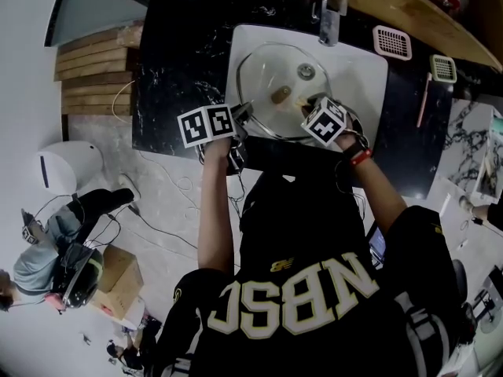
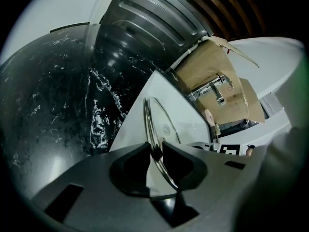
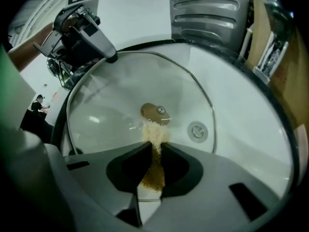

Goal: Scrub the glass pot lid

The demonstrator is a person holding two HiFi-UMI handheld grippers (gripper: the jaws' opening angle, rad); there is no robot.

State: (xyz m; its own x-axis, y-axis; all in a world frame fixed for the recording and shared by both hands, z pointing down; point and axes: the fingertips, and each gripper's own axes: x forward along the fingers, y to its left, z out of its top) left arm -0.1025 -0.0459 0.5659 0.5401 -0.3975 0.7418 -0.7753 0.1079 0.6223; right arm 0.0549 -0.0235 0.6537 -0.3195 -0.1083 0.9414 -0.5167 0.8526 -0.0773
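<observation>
The glass pot lid [image 1: 271,81] stands tilted in the white sink [image 1: 365,73], its tan knob [image 3: 155,112] facing my right gripper. My left gripper [image 1: 245,116] is shut on the lid's metal rim [image 2: 152,122] at the left; in the left gripper view the pads pinch that rim at the gripper [image 2: 155,150]. My right gripper [image 1: 309,105] is shut on a yellowish scrub pad [image 3: 154,146], whose frayed tip touches the glass just below the knob. The left gripper [image 3: 107,56] also shows at the lid's upper left edge in the right gripper view.
A faucet [image 1: 331,16] overhangs the sink's far side, and the drain [image 3: 197,130] lies behind the lid. On the black marble counter [image 1: 177,69] lie two pink grids [image 1: 391,42] and a pink stick [image 1: 424,102]. Wooden planks [image 1: 94,65] sit left.
</observation>
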